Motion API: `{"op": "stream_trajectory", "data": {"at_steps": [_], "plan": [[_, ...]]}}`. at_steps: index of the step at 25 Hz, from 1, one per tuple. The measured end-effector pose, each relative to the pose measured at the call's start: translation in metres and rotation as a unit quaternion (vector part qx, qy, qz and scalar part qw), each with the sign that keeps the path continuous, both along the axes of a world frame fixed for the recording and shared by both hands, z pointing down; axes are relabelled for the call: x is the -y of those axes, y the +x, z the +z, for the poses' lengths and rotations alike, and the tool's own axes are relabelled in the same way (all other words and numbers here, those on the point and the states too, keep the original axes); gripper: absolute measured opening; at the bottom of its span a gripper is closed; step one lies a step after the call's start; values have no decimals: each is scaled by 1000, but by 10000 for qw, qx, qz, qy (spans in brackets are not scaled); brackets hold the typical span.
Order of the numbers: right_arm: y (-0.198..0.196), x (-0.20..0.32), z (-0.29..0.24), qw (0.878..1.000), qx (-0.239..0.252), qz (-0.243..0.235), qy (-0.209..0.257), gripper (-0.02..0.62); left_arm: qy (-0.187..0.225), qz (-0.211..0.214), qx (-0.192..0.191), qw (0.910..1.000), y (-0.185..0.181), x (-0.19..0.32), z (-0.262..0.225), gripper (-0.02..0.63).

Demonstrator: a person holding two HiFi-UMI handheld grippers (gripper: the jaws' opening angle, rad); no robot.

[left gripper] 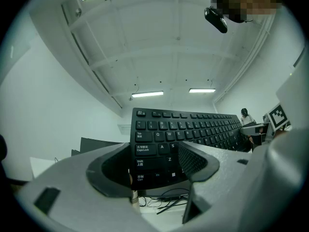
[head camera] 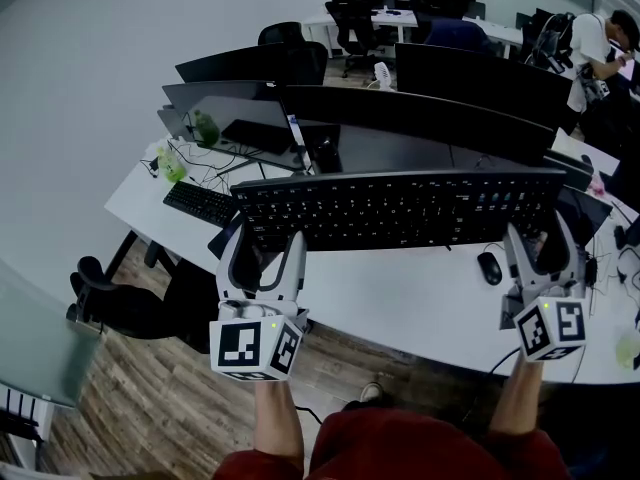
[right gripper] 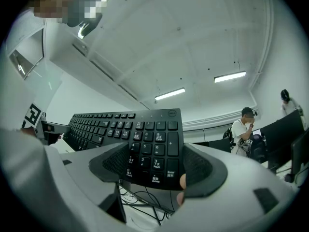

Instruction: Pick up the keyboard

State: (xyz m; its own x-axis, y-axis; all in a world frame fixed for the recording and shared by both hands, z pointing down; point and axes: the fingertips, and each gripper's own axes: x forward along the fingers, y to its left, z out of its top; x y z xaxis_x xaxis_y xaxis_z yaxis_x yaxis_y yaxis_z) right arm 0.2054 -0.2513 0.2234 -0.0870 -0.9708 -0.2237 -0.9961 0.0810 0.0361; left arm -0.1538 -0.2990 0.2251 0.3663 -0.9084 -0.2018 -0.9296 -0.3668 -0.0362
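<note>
step: lift, seemingly complete; hold phase. left gripper (head camera: pixel 262 240): my jaws clenched on the ctrl-and-shift end. keyboard (head camera: pixel 400 208): black, full-size, dell badge, long and rigid; raised clear of the white desk (head camera: pixel 420 298), key face tilted toward me. right gripper (head camera: pixel 540 236): my jaws clenched on the number-pad end. next: i judge both hands must rise together, evenly, or it twists.

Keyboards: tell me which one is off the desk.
The long keyboard in front, held up by its ends in the left gripper and right gripper; the other keyboard lies on the desk.
</note>
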Motion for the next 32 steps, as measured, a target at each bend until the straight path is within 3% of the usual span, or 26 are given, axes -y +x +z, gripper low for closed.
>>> {"op": "stream_trajectory", "data": {"at_steps": [32], "plan": [[-4, -3, 1, 9999, 4, 111, -125, 341, -140, 134, -70, 9998, -1, 6, 3, 293]]}}
